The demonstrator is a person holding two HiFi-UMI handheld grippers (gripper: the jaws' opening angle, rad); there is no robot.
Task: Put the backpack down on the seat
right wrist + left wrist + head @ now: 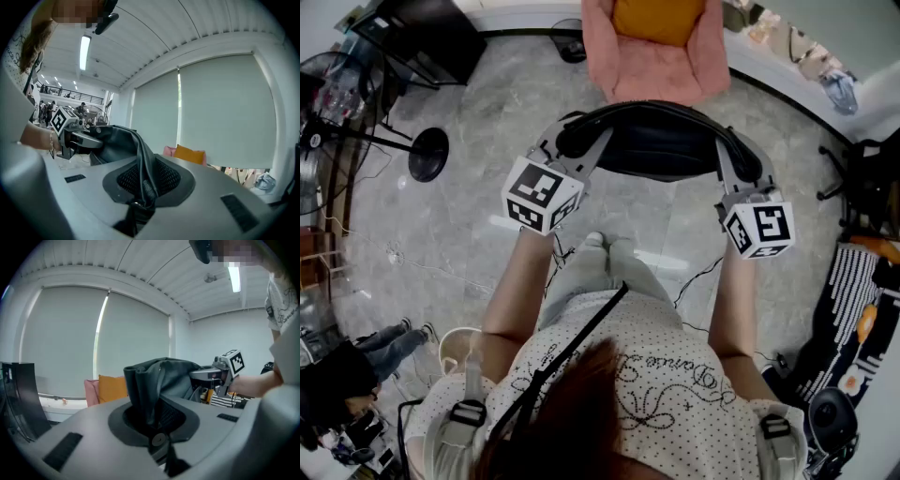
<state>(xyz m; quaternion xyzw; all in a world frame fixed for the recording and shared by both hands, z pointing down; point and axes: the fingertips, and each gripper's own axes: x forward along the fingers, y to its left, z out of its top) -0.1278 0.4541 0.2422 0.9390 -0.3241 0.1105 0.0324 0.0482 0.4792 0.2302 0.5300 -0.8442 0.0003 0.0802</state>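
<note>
Mid-air, left gripper [577, 142], right gripper [739, 161], fingers [93, 437] pinching backpack [661, 141]

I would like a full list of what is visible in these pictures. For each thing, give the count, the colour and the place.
backpack: one, black, held in the air between the two grippers
armchair: one, pink, on the floor beyond the backpack
cushion: one, orange, on the armchair
standing fan: one, black, on the floor at the left
floor: grey, stone-look tiles
roller blinds: two panels, pale grey, behind the armchair
left gripper: one, grey, shut on the backpack
right gripper: one, grey, shut on the backpack
person: one, white dotted shirt, bottom of the head view
</note>
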